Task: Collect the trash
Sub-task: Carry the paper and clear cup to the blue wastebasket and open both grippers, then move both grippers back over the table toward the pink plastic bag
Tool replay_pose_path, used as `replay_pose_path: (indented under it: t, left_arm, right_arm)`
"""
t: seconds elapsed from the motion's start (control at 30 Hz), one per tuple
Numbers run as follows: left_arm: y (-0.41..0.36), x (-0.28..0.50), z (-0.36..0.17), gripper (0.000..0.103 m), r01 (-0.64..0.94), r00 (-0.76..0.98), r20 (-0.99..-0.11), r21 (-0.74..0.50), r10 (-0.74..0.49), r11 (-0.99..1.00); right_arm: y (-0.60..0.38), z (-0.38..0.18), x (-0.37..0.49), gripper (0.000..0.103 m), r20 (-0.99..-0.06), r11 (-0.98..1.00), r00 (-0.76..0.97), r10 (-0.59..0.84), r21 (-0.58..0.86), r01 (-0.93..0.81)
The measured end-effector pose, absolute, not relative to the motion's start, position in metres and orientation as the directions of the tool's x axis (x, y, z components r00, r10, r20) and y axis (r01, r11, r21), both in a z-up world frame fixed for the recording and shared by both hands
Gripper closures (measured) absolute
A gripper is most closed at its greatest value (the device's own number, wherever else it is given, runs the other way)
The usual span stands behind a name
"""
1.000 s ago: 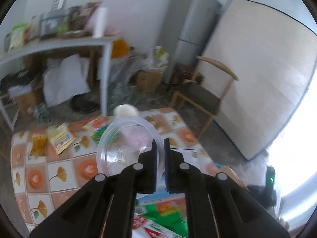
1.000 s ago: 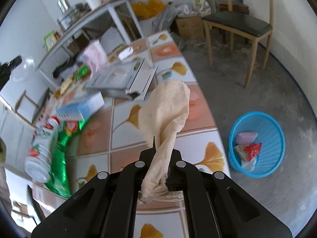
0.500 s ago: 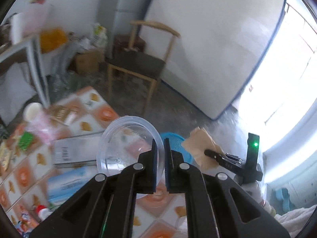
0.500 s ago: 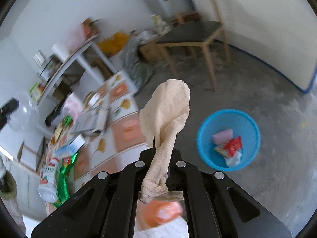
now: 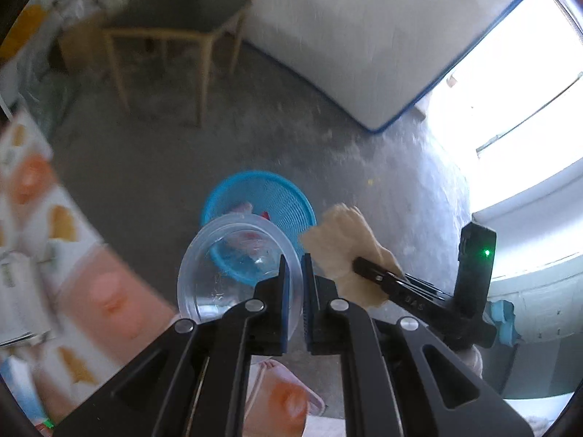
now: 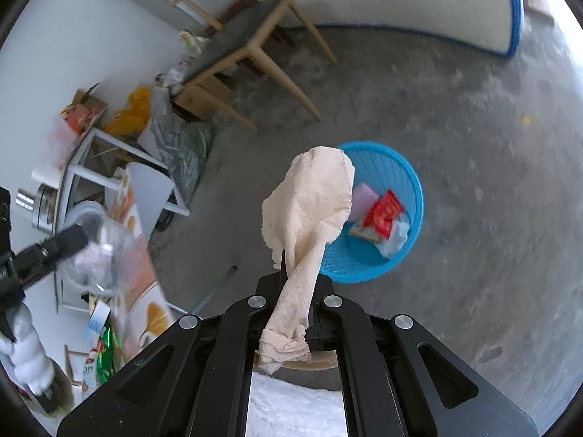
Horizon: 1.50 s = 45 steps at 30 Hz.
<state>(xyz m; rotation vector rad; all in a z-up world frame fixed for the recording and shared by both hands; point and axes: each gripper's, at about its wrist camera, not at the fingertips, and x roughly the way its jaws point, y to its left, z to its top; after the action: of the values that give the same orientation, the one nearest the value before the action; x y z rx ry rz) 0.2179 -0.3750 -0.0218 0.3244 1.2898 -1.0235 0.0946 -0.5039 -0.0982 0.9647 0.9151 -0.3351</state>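
Observation:
My left gripper [image 5: 296,267] is shut on the rim of a clear plastic bowl [image 5: 233,273] and holds it in the air above the blue trash basket [image 5: 271,193] on the floor. My right gripper [image 6: 297,273] is shut on a crumpled beige paper towel [image 6: 309,204], held up beside the blue basket [image 6: 400,178]. The basket holds a red wrapper [image 6: 382,213] and other scraps. In the left wrist view the right gripper [image 5: 368,267] with the towel [image 5: 346,240] is just right of the bowl. In the right wrist view the left gripper [image 6: 69,236] and bowl [image 6: 98,251] show at the left.
The tiled table [image 5: 94,280] with boxes and packets is at the left [image 6: 142,291]. A wooden chair [image 5: 175,32] stands behind on the grey concrete floor [image 6: 473,145]. A white board [image 5: 364,36] leans on the wall. Clutter lies by a white side table [image 6: 109,153].
Both grippers have swung away from the table toward the floor. The blue basket now lies directly ahead of both, larger and closer. The bowl and towel stay gripped.

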Motion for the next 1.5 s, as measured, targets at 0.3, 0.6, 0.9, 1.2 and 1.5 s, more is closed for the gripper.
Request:
replay_pose_path:
  t: [0.3,0.6,0.9,1.2,1.5]
  left_arm:
    - [-0.444,0.228,-0.102,0.086,0.78,-0.072,-0.942,-0.257,-0.327,0.57]
    - [-0.443,0.243,-0.109,0.056,0.748,-0.046,-0.932,-0.27,-0.359,0.606]
    - [-0.412,0.252,-0.063,0.055,0.723,-0.007,-0.894,-0.314,-0.448,0.616]
    - [-0.359,0.235,-0.021,0.051,0.694,0.011,-0.857,-0.365,-0.516,0.621]
    - [-0.293,0.213,0.019,0.047,0.67,0.058,-0.823,-0.388,-0.565,0.633]
  right_arm:
    - [-0.545,-0.168,0.14,0.088,-0.816,0.472,0.539,0.211,0.568,0.675]
    - [-0.56,-0.2,0.141,0.052,-0.787,0.374,0.567,0.241,0.615,0.694]
    - [-0.554,-0.178,0.111,0.05,-0.744,0.357,0.625,0.234,0.664,0.657]
    - [-0.525,-0.142,0.088,0.045,-0.693,0.386,0.674,0.255,0.712,0.587]
    - [-0.486,-0.07,0.089,0.039,-0.677,0.54,0.693,0.249,0.691,0.481]
